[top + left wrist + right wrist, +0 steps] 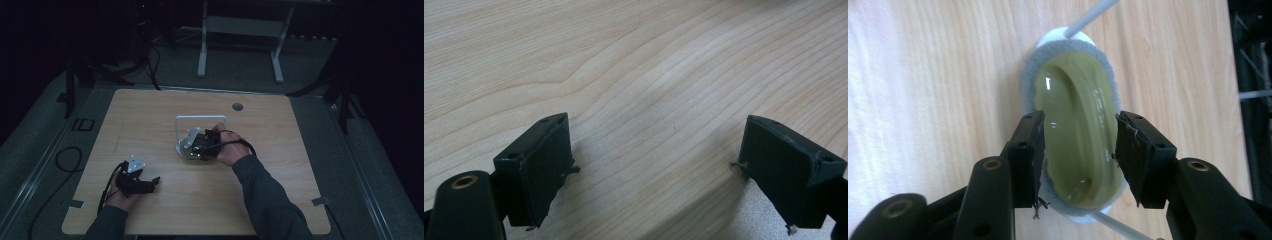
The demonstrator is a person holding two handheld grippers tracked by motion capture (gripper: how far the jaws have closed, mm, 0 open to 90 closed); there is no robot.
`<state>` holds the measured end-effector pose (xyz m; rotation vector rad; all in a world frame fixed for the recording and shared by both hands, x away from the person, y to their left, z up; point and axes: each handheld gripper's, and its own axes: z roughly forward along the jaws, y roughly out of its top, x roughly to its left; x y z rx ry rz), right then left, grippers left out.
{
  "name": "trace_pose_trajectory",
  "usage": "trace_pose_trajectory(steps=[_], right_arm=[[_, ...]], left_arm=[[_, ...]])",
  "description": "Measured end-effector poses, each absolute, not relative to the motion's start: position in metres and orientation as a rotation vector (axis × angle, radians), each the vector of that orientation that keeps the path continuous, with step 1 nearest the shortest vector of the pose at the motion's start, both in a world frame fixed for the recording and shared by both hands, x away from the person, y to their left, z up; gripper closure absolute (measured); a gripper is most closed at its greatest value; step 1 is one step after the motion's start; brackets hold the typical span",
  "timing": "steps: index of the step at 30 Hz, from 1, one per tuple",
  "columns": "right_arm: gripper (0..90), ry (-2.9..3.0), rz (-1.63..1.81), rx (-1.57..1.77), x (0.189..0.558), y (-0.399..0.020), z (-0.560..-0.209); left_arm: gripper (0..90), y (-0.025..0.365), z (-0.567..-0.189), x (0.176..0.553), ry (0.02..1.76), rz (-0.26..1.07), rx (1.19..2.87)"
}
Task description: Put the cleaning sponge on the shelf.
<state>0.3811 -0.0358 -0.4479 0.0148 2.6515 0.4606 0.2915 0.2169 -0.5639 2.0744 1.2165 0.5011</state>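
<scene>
From where I stand there is no writing, label, brand, number or sign that I can read on anything here. The wooden worktop (165, 105) shows bare grain. The black tools carry screw holes but no lettering that I can make out. The olive-green oval piece (1075, 135) on its white base has a plain glossy surface. On the floor to the left of the worktop there is a pale outlined mark (83, 124), but the room is too dim and the mark too small for me to say whether it spells anything.
</scene>
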Motion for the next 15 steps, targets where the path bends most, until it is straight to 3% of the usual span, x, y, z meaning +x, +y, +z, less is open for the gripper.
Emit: trace_pose_trajectory(steps=[15], right_arm=[[52.7, 2.742, 0.56, 0.05, 0.363, -0.044, -0.447]], left_arm=[[13.7, 0.217, -0.564, 0.292, 1.216, 0.5, 2.074]])
